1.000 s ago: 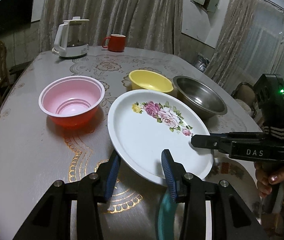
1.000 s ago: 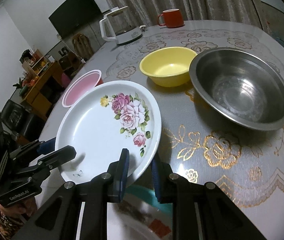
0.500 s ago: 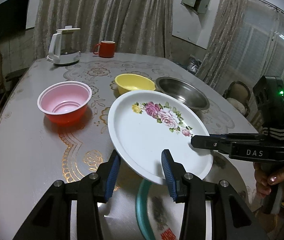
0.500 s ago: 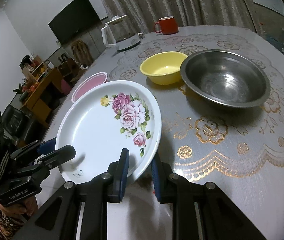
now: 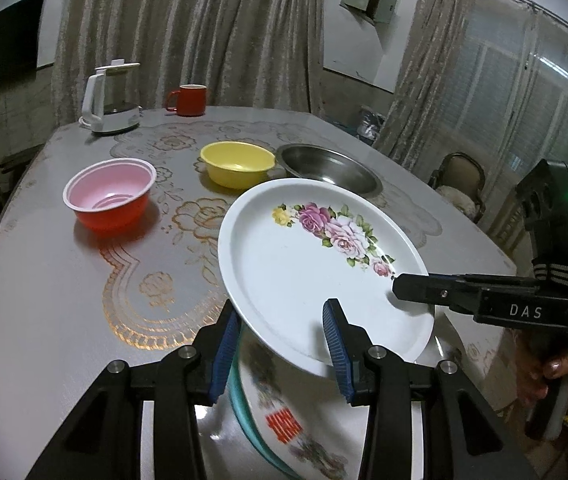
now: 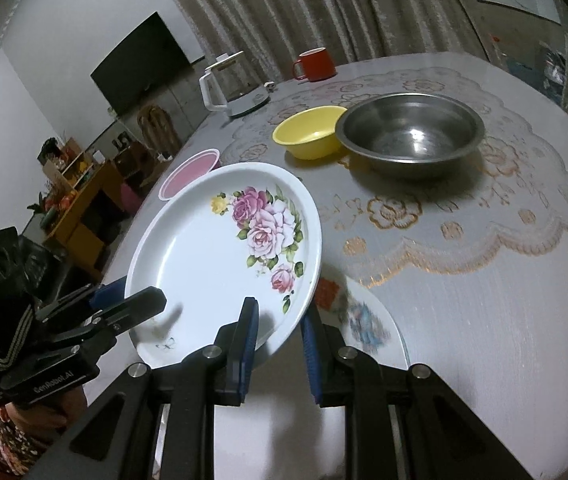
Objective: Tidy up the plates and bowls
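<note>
A white plate with pink roses (image 5: 304,264) (image 6: 204,260) hangs tilted above the table, held by both grippers. My left gripper (image 5: 280,320) (image 6: 124,300) is shut on its near-left rim, one finger above and one below. My right gripper (image 6: 278,316) (image 5: 400,286) is shut on the rim's right side. Below the held plate lies a second plate with a teal rim and red print (image 5: 284,428) (image 6: 364,320), partly hidden. Farther back stand a pink-and-red bowl (image 5: 110,196) (image 6: 188,176), a yellow bowl (image 5: 238,162) (image 6: 308,132) and a steel bowl (image 5: 332,168) (image 6: 410,136).
A white kettle (image 5: 110,100) (image 6: 232,84) and a red mug (image 5: 190,100) (image 6: 316,65) stand at the far end of the lace-covered table (image 5: 44,280). A chair (image 5: 460,184) sits beyond the table's right edge. A person's hand (image 5: 556,372) holds the right gripper.
Both grippers have drawn the rose plate back toward the near edge and slightly up. The bowls now look farther away, and the teal-rimmed plate has come into view beneath.
</note>
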Available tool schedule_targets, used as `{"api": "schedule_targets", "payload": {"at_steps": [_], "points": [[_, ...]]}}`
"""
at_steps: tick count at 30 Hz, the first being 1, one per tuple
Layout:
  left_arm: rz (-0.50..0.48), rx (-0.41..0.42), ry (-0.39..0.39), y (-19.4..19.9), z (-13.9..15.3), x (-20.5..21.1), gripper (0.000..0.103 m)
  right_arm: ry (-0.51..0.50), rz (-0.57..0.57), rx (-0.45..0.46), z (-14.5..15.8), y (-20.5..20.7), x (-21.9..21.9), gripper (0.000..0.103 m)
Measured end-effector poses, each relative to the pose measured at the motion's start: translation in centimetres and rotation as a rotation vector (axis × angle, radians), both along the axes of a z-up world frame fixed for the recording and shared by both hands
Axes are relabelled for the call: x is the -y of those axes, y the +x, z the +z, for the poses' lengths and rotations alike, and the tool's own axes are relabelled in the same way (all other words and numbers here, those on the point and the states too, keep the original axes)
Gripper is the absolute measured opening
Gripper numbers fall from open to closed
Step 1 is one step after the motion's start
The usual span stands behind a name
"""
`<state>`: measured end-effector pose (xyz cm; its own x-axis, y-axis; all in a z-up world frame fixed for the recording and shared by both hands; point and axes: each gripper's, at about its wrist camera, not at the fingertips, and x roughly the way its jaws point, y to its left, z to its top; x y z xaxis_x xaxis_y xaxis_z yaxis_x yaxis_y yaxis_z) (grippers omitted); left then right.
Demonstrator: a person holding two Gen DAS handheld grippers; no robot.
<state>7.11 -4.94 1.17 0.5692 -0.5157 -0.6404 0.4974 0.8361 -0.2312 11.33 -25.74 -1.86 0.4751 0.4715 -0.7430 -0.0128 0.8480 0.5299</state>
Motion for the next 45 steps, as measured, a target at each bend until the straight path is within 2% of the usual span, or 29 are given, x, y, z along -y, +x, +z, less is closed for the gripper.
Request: {"api": "schedule_targets", "payload": {"at_steps": [36,45], "points": [[-0.054,-0.012,0.008,-5.3,-1.1,1.3,0.042,0.013,-0.087,0.007,0.4,-7.0,1.2,0.021],[-0.083,-0.046,0.019,-5.9,-2.3,1.7,0.042,0.005,-0.104,-0.022,0.3,-8.2,1.3,0.021]]}}
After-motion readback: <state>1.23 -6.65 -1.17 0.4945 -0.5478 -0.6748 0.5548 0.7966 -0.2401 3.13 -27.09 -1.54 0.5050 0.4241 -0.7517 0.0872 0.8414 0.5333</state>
